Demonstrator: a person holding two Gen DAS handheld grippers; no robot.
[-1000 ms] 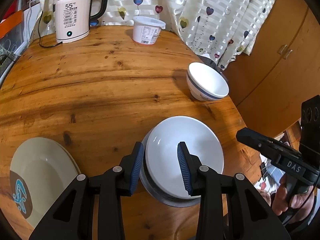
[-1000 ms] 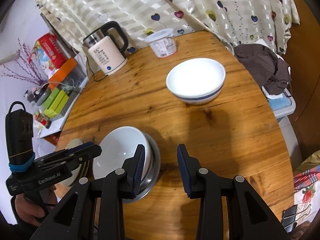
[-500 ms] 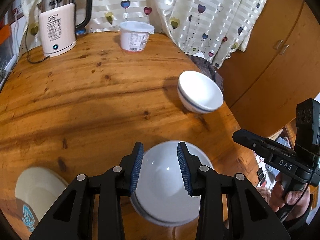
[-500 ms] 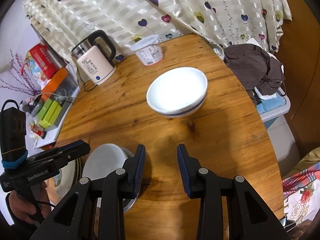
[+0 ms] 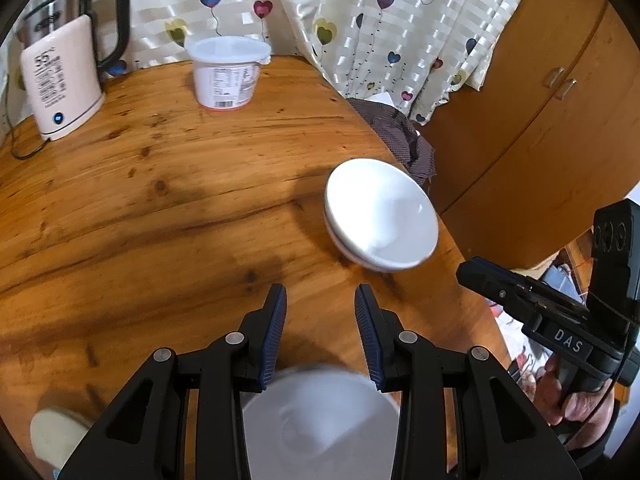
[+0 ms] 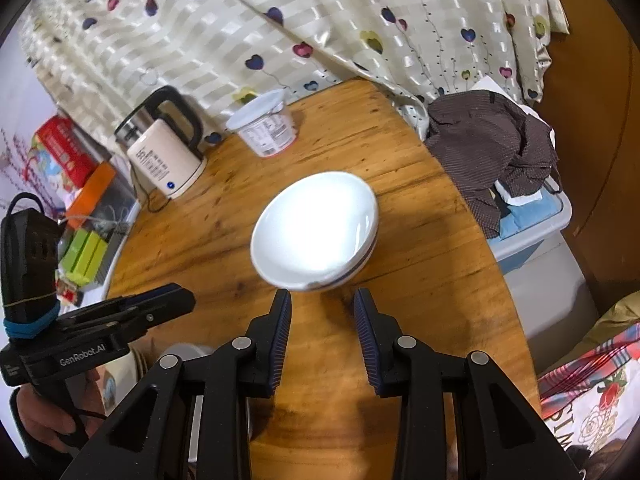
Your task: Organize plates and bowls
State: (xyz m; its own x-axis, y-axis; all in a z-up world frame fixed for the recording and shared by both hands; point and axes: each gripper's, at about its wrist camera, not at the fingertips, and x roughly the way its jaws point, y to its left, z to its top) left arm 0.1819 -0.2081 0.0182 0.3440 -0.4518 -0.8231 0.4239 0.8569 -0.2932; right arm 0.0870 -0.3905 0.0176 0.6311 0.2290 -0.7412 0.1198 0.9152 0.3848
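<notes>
A white bowl with a blue stripe (image 6: 316, 228) sits on the round wooden table (image 6: 420, 280), just beyond the fingertips of my right gripper (image 6: 322, 296), which is open and holds nothing. From the left wrist this bowl (image 5: 380, 216) lies ahead and to the right, near the table's edge. My left gripper (image 5: 320, 292) is open and empty over bare wood. Under its fingers another white bowl (image 5: 320, 420) shows blurred. A cream plate (image 5: 56, 436) peeks in at the lower left. Each gripper appears in the other's view, the right gripper (image 5: 472, 270) and the left gripper (image 6: 188, 300), both held in a hand.
A pink electric kettle (image 6: 164, 152) with its cord and a white lidded tub (image 6: 266, 128) stand at the table's far side by the heart-print curtain. A brown cloth (image 6: 492, 148) lies on a bin beside the table. Boxes (image 6: 84, 252) crowd the left; a wooden cabinet (image 5: 540, 120) stands right.
Both grippers have moved toward the blue-striped bowl, which now looms larger in both views. The other white bowl and the cream plate have slid down to the left view's bottom edge. Jaws unchanged.
</notes>
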